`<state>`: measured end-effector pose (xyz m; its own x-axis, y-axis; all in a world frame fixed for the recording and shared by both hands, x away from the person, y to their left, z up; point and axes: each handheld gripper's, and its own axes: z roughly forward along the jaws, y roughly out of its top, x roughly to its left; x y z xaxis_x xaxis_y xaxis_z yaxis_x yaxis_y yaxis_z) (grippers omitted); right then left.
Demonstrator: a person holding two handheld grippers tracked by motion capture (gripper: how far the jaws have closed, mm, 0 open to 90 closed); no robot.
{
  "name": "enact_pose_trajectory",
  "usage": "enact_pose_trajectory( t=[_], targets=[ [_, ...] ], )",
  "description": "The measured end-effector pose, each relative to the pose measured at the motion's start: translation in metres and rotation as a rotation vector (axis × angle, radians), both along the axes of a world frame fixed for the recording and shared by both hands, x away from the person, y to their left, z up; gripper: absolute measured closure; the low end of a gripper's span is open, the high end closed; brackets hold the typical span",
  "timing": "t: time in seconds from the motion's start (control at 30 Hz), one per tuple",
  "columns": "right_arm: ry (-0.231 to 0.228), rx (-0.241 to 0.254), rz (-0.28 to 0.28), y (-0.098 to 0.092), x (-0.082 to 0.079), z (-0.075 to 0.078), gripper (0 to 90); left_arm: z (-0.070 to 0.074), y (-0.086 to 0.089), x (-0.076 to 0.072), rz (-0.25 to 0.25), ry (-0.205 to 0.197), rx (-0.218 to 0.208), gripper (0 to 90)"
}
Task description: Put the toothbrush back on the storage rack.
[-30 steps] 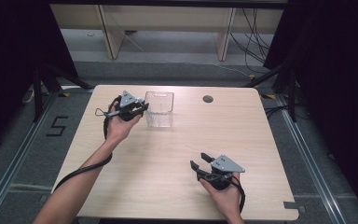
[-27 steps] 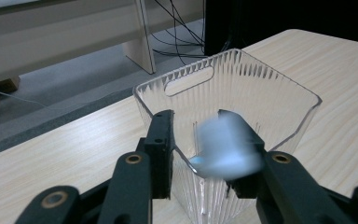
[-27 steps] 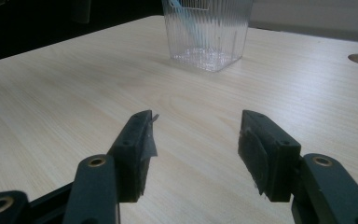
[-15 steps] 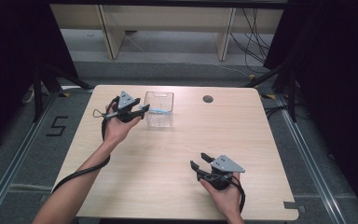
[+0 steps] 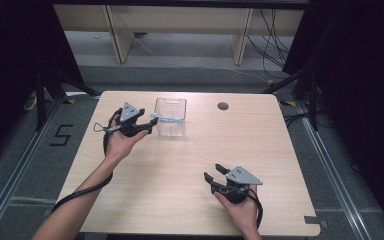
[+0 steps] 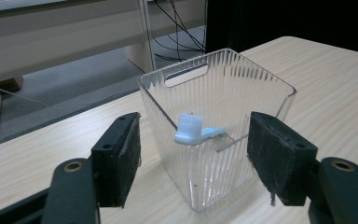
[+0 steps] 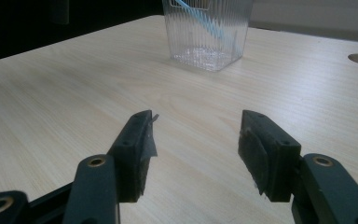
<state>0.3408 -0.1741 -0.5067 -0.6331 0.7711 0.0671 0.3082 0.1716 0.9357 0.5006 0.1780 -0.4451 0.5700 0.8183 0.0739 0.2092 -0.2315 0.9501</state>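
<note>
At the far left of the tabletop, a clear ribbed container stands upright with a light-blue toothbrush-like item leaning inside; its lower end blurs behind the ribbing. The left tool, just left of the container, has just been opening its jaws, which stand wide and hold nothing. The right tool, near right, gapes empty. A dark hole lies far right.
</note>
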Motion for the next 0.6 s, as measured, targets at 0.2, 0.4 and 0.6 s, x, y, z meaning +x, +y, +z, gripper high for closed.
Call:
enact_pose_trajectory(
  t=[0.2, 0.4, 0.6],
  targets=[
    [0.000, -0.006, -0.002, 0.000, 0.000, 0.000, 45.6, 0.001, 0.003, -0.009, 0.001, 0.000, 0.017, 32.1],
    [0.007, -0.006, 0.000, -0.001, -0.001, 0.001, 45.6, -0.002, 0.008, -0.021, 0.004, 0.008, 0.004, 31.5],
    [0.013, -0.002, -0.001, 0.000, -0.001, 0.000, 45.6, -0.008, 0.014, -0.034, 0.000, 0.018, 0.012, 31.1]
  ],
)
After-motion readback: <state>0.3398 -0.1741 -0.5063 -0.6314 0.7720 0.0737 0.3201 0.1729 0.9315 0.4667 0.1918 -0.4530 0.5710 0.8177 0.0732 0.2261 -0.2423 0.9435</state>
